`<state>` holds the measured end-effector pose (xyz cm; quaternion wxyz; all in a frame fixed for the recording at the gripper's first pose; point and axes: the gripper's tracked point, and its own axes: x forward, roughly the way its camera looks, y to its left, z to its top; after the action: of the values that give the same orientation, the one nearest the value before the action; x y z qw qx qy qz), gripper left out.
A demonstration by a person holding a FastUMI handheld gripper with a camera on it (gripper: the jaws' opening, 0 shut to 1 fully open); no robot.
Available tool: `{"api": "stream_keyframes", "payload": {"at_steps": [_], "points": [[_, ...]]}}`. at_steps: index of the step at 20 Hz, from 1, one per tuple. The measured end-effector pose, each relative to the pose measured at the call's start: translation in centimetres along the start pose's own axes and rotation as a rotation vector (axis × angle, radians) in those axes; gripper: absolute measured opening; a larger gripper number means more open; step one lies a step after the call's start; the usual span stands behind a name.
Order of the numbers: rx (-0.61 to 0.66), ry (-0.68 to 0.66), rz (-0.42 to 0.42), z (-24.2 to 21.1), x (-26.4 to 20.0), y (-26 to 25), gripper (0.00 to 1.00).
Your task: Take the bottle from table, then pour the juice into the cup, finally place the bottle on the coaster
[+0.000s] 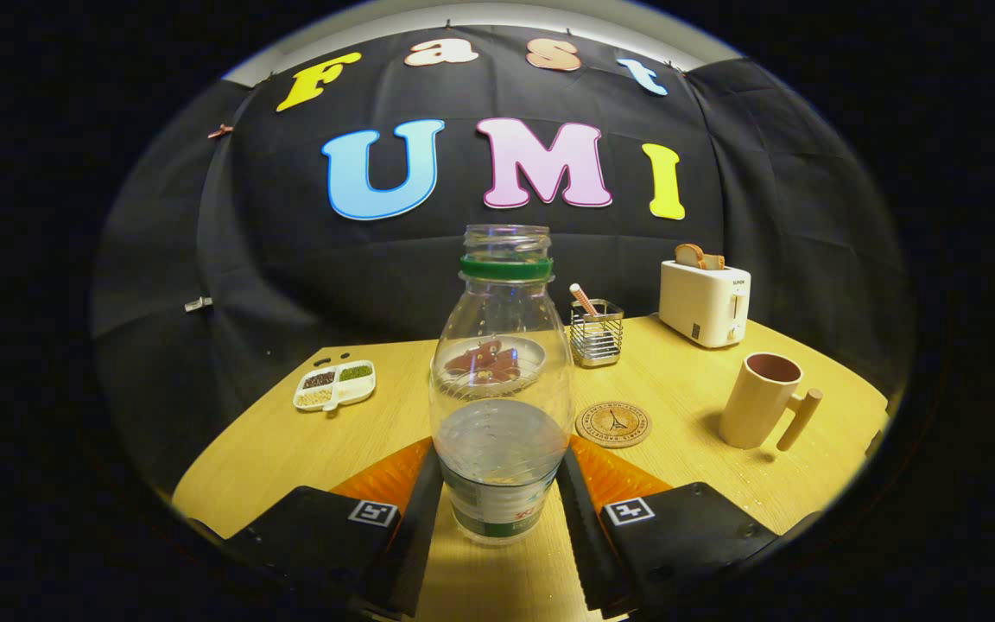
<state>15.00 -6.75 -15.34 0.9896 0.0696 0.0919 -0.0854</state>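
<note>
We are seeing the gripper (499,501) pinching the bottle (500,389), both fingers pressing on its lower sides as it is standing upright on the table (290,449). The coaster (612,423) and the cup (761,401) are lying beyond the fingers.

Warm light from above is falling on the wooden table (307,449), and the picture is staying sharp in the middle.

The fisheye lens is bending the table's edge and the booth's black cloth wall (774,190) into curves toward the rim, where the brightness is fading. A pale strip above the wall is glowing brightest. The tan cup (758,399) is casting a soft shadow toward the cork coaster (613,424). The clear bottle (502,389) is catching small highlights and is distorting the plate seen through it. The gripper (502,510) fingers, closed on the bottle's base, are looking a little soft.
</note>
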Motion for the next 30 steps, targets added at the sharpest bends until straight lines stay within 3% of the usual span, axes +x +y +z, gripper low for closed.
{"api": "stream_keyframes", "payload": {"at_steps": [12,25,30], "points": [[0.195,0.052,0.017,4.1,-1.7,-2.8,0.71],[0.644,0.082,0.119,6.5,-0.3,-8.8,0.71],[0.749,0.125,0.080,5.3,1.7,-11.7,0.71]]}}
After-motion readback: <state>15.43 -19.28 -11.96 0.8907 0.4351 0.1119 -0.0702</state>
